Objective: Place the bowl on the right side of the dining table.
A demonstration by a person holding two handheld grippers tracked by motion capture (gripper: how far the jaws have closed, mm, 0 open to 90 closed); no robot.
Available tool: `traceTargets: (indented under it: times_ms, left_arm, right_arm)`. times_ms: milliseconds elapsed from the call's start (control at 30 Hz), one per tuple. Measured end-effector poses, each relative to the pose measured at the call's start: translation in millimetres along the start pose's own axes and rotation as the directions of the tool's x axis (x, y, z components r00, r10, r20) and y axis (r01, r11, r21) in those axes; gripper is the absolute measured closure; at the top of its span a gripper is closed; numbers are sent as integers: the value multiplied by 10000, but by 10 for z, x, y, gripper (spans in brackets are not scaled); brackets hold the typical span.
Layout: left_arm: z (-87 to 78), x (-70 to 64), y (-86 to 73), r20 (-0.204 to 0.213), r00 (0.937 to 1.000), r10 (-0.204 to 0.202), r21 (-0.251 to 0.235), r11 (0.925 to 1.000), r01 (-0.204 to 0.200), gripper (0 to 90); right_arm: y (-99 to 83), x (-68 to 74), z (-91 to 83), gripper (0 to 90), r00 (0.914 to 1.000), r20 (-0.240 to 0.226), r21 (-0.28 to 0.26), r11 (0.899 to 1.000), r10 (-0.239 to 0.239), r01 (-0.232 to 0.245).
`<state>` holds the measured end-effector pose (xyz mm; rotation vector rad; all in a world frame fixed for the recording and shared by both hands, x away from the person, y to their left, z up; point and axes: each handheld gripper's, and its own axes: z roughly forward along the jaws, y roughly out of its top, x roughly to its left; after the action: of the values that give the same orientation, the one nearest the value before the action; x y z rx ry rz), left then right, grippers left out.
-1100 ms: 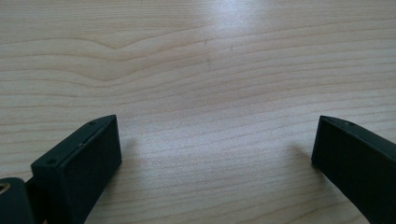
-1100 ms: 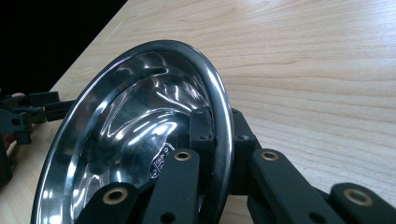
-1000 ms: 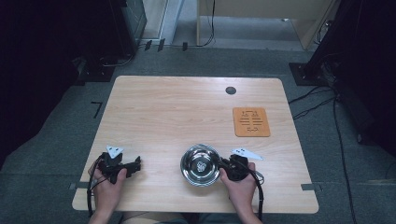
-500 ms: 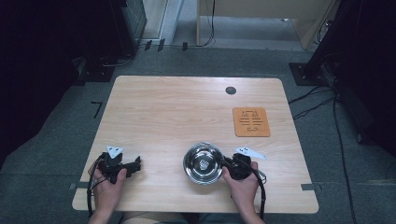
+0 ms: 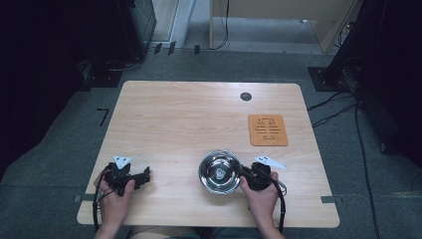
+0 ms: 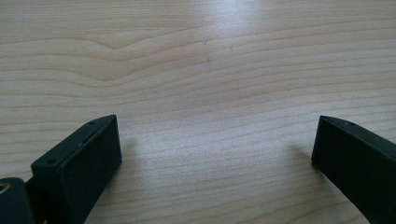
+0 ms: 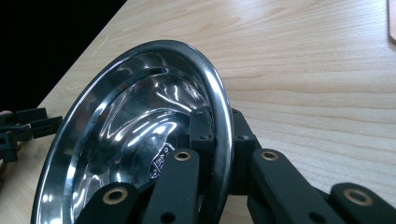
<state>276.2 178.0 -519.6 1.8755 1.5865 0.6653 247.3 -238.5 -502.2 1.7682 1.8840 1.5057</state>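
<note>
**Right hand-held gripper pinching the rim of a steel bowl near the front of the surface**

The right hand-held gripper (image 5: 247,174) is clamping the right-hand rim of the steel bowl (image 5: 220,172), which is sitting on the wooden surface (image 5: 199,119) close to the front edge, a little right of the middle. In the right gripper view the jaws are standing closed on the bowl's rim (image 7: 223,126), one jaw lying inside the bowl against its shiny wall and the other outside it, with the metal lip sandwiched between them. The bowl (image 7: 140,135) is showing a small printed label on its bottom and is reflecting light in bright streaks. Whether the bowl is resting flat or is being tipped cannot be told for certain.

The left hand-held gripper (image 5: 142,177) is resting near the front-left corner of the surface, well apart from the bowl. In the left gripper view its two black jaws are standing wide apart with only bare wood grain (image 6: 210,93) between them, so it is holding nothing (image 6: 217,144).

A person's hands are coming in from the bottom edge, one wrapping each gripper. A small brown mat (image 5: 267,130) with a cut-out pattern is lying toward the right side of the surface, behind the bowl and apart from it. A dark round grommet (image 5: 245,96) is sitting near the back edge.
</note>
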Motion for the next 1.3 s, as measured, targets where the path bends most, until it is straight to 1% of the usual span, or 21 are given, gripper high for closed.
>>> traceTargets:
  times_ms: [1300]
  left_arm:
    - [0,0,0,2,10000,-3,-1,10000,3,12]
  right_arm:
    - [106,-174,-115,854,9987,389,-539,9981,325,-304]
